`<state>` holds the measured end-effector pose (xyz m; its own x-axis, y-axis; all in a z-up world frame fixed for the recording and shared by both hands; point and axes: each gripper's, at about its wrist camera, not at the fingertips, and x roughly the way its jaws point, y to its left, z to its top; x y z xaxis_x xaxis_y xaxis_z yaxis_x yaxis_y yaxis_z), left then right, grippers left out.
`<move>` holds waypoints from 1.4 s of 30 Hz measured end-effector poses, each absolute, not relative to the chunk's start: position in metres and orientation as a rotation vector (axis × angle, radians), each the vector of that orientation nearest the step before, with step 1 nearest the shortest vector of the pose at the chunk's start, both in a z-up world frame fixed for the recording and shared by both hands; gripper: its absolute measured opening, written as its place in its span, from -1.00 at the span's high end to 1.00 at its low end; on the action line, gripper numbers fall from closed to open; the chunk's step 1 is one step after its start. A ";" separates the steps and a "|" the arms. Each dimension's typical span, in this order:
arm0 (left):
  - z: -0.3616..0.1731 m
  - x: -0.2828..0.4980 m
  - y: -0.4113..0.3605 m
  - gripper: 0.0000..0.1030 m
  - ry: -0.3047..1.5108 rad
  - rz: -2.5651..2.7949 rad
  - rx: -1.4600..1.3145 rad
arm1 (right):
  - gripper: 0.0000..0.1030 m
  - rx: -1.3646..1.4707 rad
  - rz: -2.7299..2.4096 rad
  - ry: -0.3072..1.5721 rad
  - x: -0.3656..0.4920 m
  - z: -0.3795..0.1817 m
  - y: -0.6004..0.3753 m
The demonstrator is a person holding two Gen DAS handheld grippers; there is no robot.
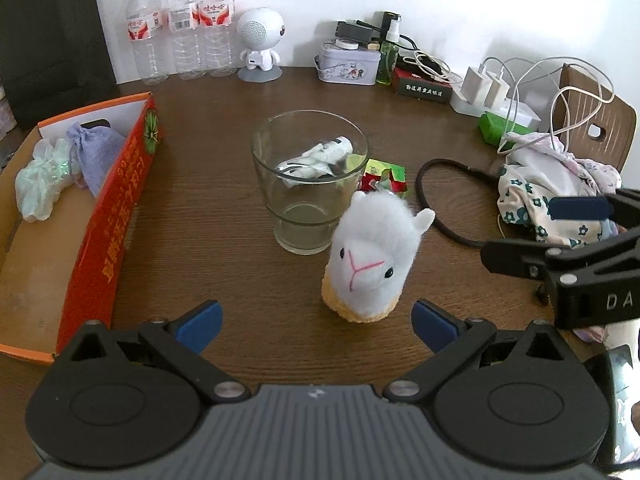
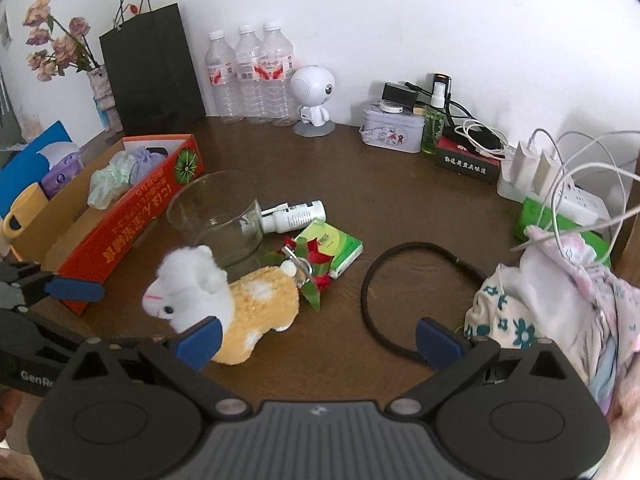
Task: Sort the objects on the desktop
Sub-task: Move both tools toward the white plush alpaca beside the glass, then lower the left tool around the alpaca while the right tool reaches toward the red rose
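we are noting left gripper (image 1: 316, 326) released, facing plush alpaca (image 1: 370, 258); right gripper (image 2: 318, 340) released. risk: alpaca touching glass (image 1: 308, 180), careless closing tipping it.

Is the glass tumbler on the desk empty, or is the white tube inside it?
Empty. The right wrist view shows the white tube lying on the desk behind the glass tumbler, merely seen through it.

Brown wooden table (image 1: 224, 264); orange box (image 1: 108, 216), glass (image 1: 308, 184), plush alpaca (image 1: 370, 264), 3 bottles (image 1: 182, 24), black cable (image 1: 440, 208)
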<state>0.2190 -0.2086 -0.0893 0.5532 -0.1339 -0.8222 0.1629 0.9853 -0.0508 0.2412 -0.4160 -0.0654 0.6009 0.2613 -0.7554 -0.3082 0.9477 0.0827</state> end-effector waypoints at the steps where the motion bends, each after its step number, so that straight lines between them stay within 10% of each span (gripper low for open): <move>1: -0.090 0.220 -0.209 -1.00 0.970 -0.175 0.036 | -1.00 -0.063 0.333 0.866 0.243 -0.066 -0.417; 42: -0.116 0.249 -0.228 -1.00 0.994 -0.267 0.130 | -0.95 -0.171 0.454 0.787 0.300 -0.101 -0.407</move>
